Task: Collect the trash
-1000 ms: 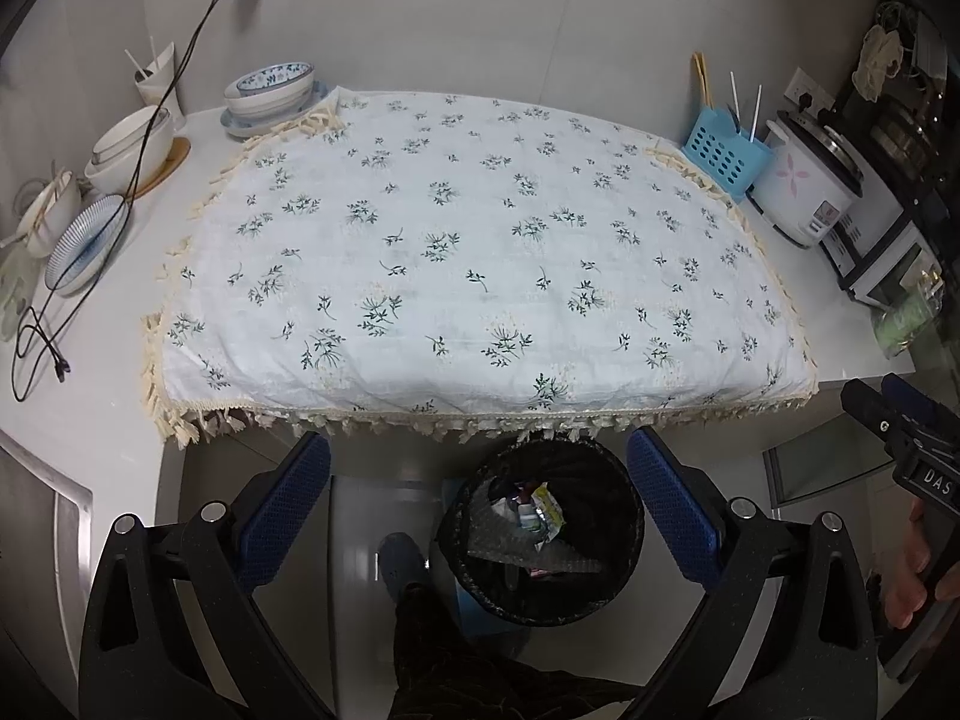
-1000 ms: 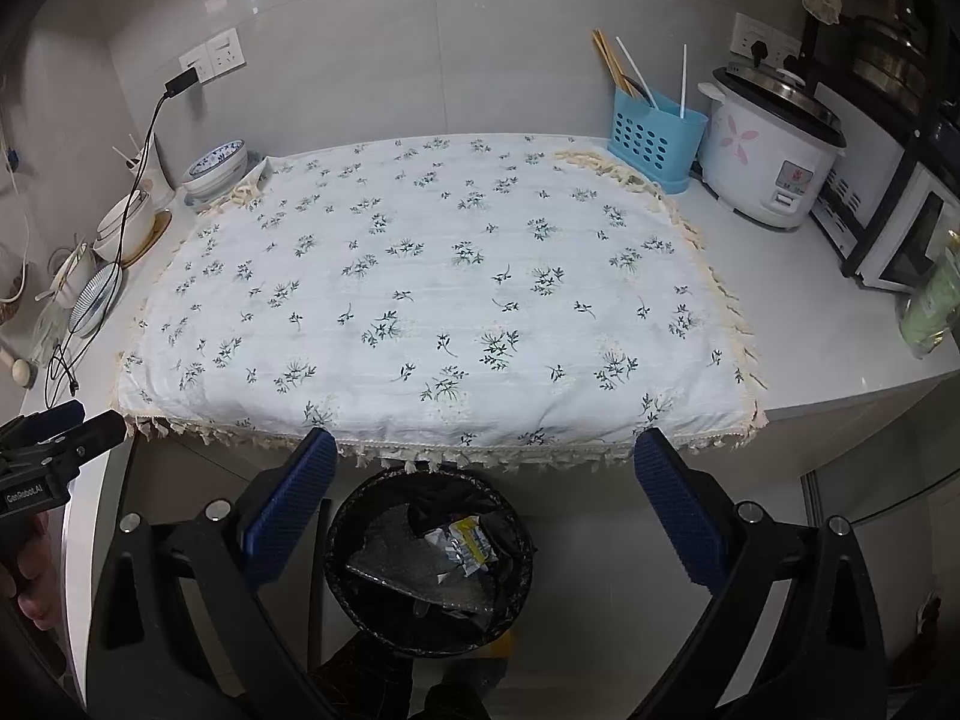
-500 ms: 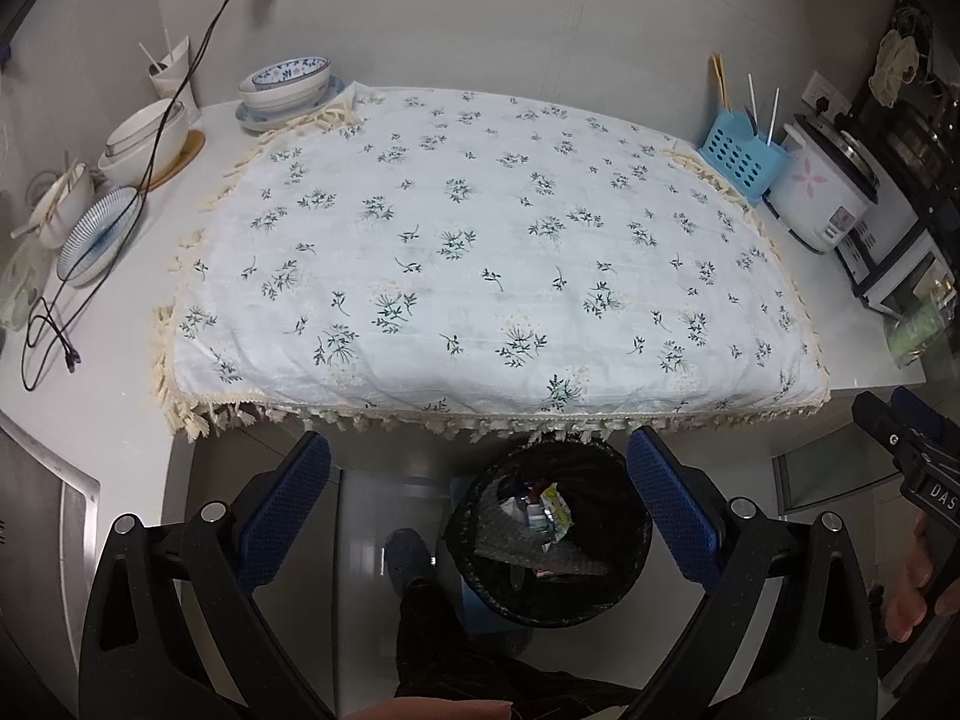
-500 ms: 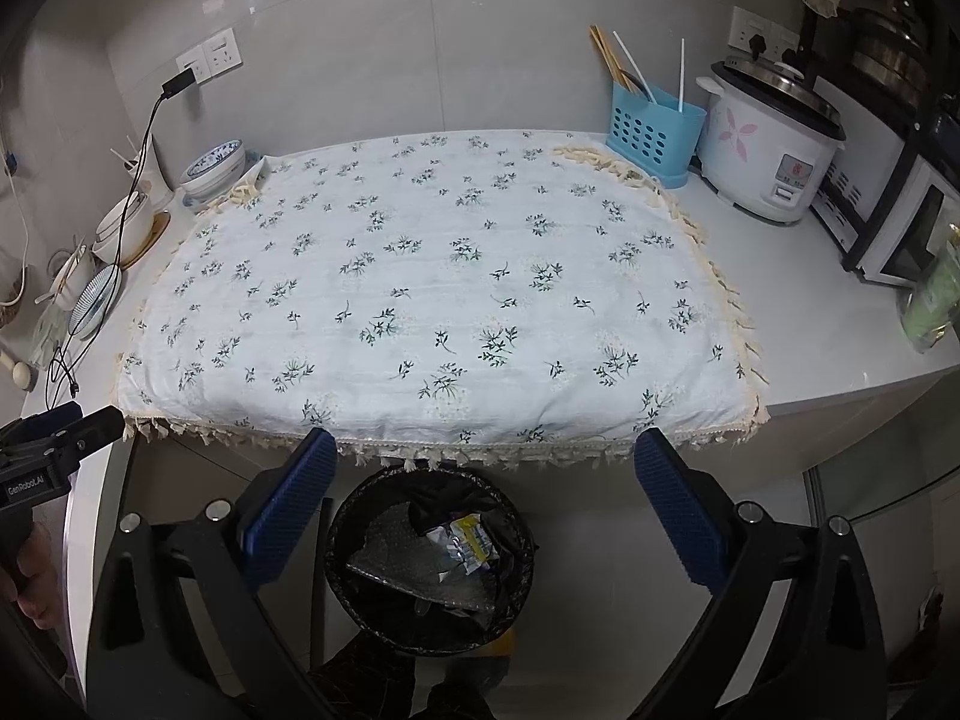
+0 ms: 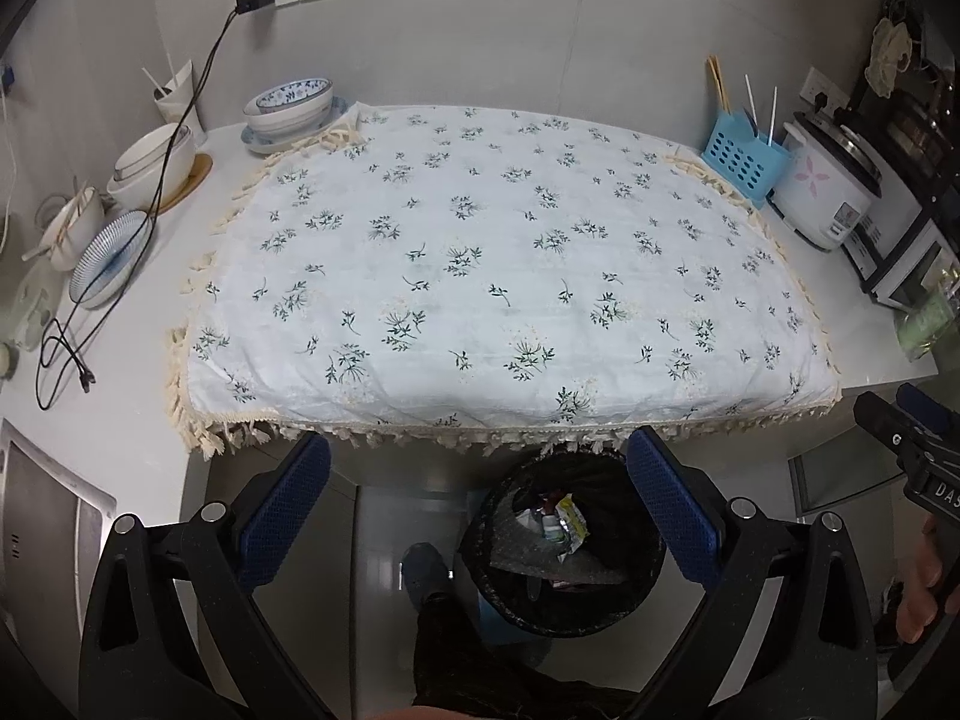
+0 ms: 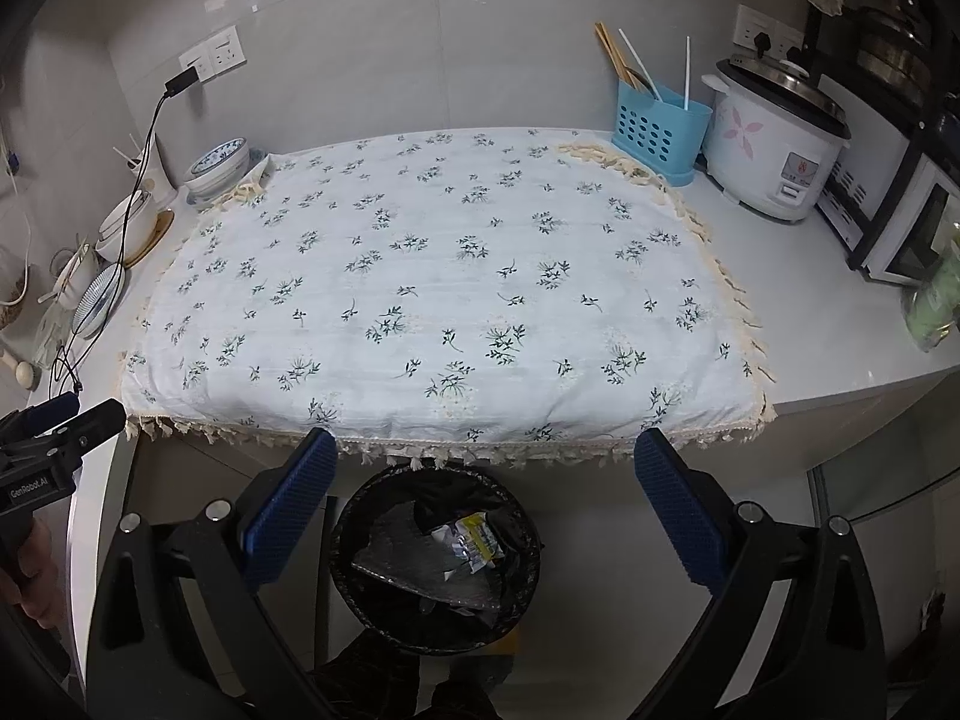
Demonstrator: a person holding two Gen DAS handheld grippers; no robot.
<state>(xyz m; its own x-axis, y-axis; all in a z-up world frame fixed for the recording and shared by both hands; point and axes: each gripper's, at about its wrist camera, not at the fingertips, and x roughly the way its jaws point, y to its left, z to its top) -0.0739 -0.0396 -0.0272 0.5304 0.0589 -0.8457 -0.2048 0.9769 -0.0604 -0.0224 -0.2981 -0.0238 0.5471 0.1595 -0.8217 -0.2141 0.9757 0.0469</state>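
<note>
While both tongs (image 5: 480,504) (image 6: 486,498) gape empty, trash (image 6: 471,543) lies binned below them.

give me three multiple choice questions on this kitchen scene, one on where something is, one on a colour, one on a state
1. Where is the trash bin?
A. on the floral cloth
B. on the floor below the counter's front edge
C. beside the rice cooker

2. What colour is the utensil holder?
A. blue
B. red
C. black

3. How are the left gripper and right gripper?
A. both shut on wrappers
B. one open, one shut
C. both open and empty

Answers:
1 B, the bin stands under the fringe of the floral cloth, wrappers inside.
2 A, the perforated holder by the rice cooker is light blue.
3 C, each wrist view shows the blue pads spread wide with nothing between them.
</note>
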